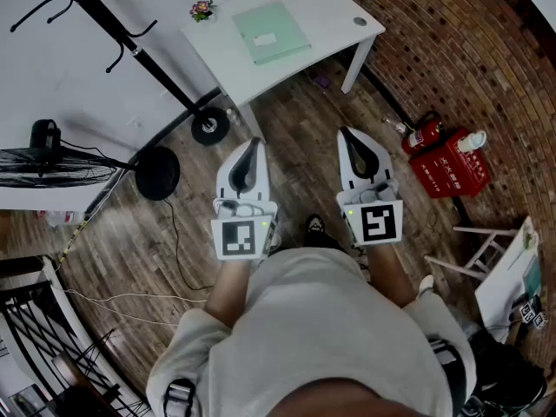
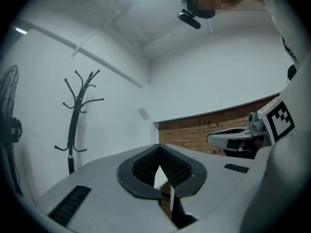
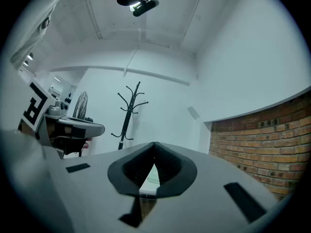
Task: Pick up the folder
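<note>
Entry, as we find it:

1. Left gripper (image 1: 254, 143) – jaws clenched, the dark ribbed pads meeting at the tips with nothing between them, as its own view confirms (image 2: 158, 146). We hold it about level in front of the chest, its marker cube (image 1: 241, 238) nearest the body.

2. Right gripper (image 1: 347, 135) – likewise clenched tight and empty, tips together in its own view (image 3: 154, 144). It sits beside the left one, the two apart, both pointing toward the desk.

3. Floor (image 1: 295, 142) – wood planks, directly below both grippers. A dark shoe (image 1: 314, 225) shows between them.

4. Desk (image 1: 228, 59) – white, ahead of the grippers and well apart from them, with a round cable hole (image 1: 360, 22) at its right corner.

5. Folder (image 1: 271, 31) – pale green, lying flat near the middle of the desk top, a small white label (image 1: 265, 39) on its cover. Neither gripper touches it.

6. Flowers (image 1: 202, 9) – a small bunch at the desk's left corner, clear of the folder.

7. Coat stand (image 1: 130, 37) – black, to the left of the desk, its round base (image 1: 209, 126) on the floor near the desk's near corner. We see it in both gripper views too (image 2: 77, 115) (image 3: 129, 110).

8. Fan (image 1: 52, 163) – black, at the far left, with a round foot (image 1: 157, 173).

9. Brick wall (image 1: 452, 42) – to the right of the desk. At its foot a red fire extinguisher (image 1: 423, 135) lies beside a red box (image 1: 453, 168).
</note>
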The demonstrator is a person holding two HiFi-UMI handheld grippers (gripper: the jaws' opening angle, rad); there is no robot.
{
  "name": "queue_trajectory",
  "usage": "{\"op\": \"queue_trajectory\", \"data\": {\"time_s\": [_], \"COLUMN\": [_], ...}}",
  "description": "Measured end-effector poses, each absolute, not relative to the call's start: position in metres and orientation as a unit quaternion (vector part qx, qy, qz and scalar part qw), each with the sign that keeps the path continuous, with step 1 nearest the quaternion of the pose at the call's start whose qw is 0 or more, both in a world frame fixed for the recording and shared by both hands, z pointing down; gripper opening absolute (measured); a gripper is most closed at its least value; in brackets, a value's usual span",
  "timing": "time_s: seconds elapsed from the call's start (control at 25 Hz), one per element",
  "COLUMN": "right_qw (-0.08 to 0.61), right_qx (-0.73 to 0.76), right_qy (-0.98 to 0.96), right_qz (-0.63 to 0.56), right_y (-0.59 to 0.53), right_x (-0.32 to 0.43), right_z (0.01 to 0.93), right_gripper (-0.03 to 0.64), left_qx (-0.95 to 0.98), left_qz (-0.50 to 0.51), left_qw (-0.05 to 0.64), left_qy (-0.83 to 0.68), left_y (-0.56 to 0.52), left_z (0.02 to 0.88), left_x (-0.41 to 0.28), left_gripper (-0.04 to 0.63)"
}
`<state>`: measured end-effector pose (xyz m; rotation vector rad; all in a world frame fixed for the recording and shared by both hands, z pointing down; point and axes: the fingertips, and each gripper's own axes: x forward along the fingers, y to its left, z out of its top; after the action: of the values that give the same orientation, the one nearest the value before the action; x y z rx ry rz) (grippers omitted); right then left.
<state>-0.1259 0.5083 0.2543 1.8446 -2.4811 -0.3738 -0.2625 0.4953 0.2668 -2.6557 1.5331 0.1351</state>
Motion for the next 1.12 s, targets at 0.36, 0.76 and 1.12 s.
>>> {"op": "queue_trajectory", "data": {"time_s": [0.36, 0.76, 1.12], "right_qw": [-0.005, -0.001, 0.006], "right_qx": [0.56, 0.528, 0.516], "right_qy": [-0.821, -0.844, -0.853], "right_qz": [-0.111, -0.098, -0.077], "right_y": [0.518, 0.498, 0.483], "right_x": [-0.113, -0.076, -0.041], "right_z": [0.264, 0.277, 0.302], "right_gripper": [-0.002, 0.052, 0.067], "left_qx": [-0.875, -0.871, -0.852], "left_qz": [0.022, -0.008, -0.037], "left_qw": [0.026, 0.022, 0.014], "left_qy": [0.483, 0.491, 0.522], "left_y": [0.5, 0.486, 0.48], "left_z": [0.28, 0.295, 0.316], "left_x": [-0.228, -0.185, -0.17], "left_gripper": [0.018, 0.082, 0.091]}}
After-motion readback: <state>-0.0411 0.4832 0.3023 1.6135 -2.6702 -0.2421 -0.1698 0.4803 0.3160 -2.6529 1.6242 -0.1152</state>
